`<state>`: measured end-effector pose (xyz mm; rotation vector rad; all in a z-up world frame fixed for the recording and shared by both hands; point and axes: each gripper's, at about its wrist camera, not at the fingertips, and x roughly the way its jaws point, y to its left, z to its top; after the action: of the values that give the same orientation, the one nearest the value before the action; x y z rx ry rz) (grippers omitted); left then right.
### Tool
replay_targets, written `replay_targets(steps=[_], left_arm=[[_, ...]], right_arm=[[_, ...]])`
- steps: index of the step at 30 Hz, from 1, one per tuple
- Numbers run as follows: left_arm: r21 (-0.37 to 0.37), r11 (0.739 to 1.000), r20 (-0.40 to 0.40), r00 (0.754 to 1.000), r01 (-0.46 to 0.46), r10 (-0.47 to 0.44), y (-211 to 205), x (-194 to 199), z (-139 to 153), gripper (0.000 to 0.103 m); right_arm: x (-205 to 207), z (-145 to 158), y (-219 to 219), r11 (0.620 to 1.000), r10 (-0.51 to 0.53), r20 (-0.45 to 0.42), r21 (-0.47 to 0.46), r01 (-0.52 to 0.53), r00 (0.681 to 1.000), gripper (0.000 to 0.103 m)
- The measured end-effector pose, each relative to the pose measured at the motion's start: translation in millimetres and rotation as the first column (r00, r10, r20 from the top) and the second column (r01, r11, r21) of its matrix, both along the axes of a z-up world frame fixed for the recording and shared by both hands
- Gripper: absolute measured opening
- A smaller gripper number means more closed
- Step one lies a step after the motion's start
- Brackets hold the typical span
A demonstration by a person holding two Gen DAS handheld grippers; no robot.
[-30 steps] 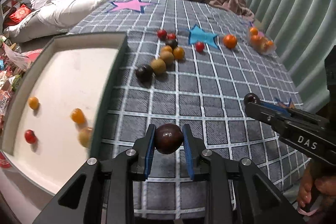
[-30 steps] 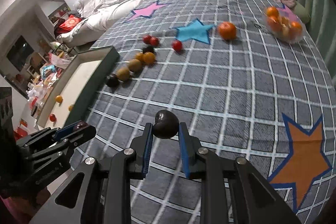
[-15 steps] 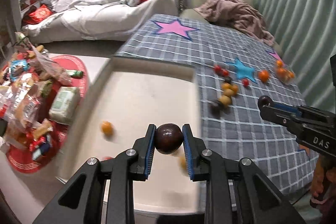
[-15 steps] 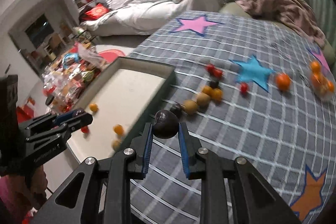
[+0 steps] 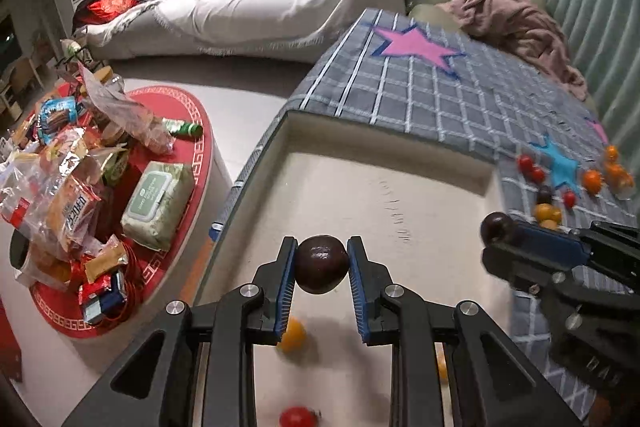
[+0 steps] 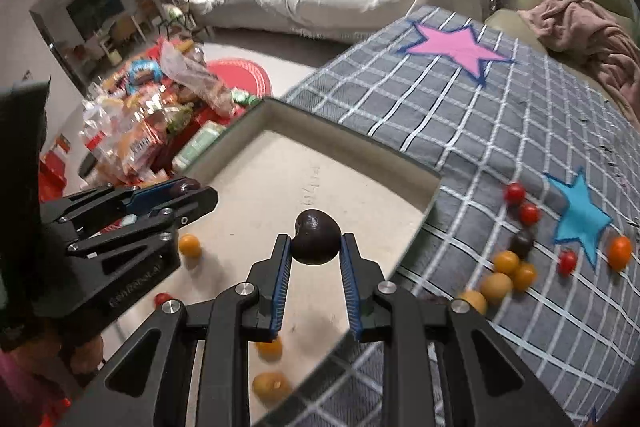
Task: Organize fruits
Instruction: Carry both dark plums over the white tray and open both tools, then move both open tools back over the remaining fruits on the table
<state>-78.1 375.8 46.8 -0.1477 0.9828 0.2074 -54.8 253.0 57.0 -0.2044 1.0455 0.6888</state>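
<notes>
**Two dark fruits carried over the tray**

Our left gripper (image 5: 321,265) has its jaws closed to the width of a dark fruit (image 5: 321,263), pinched at its sides between the blue pads (image 5: 285,283). Our right gripper (image 6: 314,245) clamps a second plum (image 6: 315,237) the same way. We grip each near the fingertips, probably so that it drops cleanly when the jaws part.

Both fruits hang above the tray (image 5: 384,137), a shallow white box with a dark rim lying at the left edge of the checked cloth (image 6: 500,107). The left one is over the tray's near half, the right one nearer its right edge. A few small orange fruits (image 6: 189,245) and a red tomato (image 5: 297,417) already lie scattered on the tray floor, so we judge this to be the collecting place.

On the cloth, past the tray's right edge, a loose cluster (image 6: 508,267) of orange, red and dark fruit waits to be sorted, beside a blue star (image 6: 580,219).
</notes>
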Motion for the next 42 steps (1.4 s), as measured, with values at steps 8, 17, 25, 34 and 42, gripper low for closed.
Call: replay_targets(steps=[8, 17, 25, 34, 42], left_arm=[[0.012, 1.0, -0.078, 0.997, -0.001, 0.002, -0.2, 23.4, -29.1, 0.027], [-0.008, 1.0, -0.098, 0.995, -0.009, 0.009, 4.7, 23.8, -34.1, 0.049], [-0.015, 0.999, -0.033, 0.998, -0.049, 0.048, 11.6, 7.6, -17.8, 0.073], [-0.019, 1.0, -0.03, 0.999, 0.012, -0.012, -20.6, -21.0, -8.1, 0.073], [-0.018, 0.991, -0.019, 0.991, 0.131, -0.132, -80.3, -33.6, 3.5, 0.073]], right_arm=[[18.2, -41.0, 16.7, 0.996, 0.011, -0.035, -0.085, -0.014, 0.999, 0.027], [7.4, -38.1, 23.4, 0.99, 0.053, 0.038, -0.136, -0.047, 0.998, 0.065], [-4.3, -10.9, 4.8, 0.993, 0.034, 0.11, -0.119, -0.021, 0.993, 0.087], [-22.7, -6.8, -61.8, 0.995, -0.075, 0.063, -0.056, 0.078, 0.995, 0.103], [-33.5, -27.1, -130.9, 0.974, -0.215, 0.01, -0.071, 0.215, 0.977, 0.103]])
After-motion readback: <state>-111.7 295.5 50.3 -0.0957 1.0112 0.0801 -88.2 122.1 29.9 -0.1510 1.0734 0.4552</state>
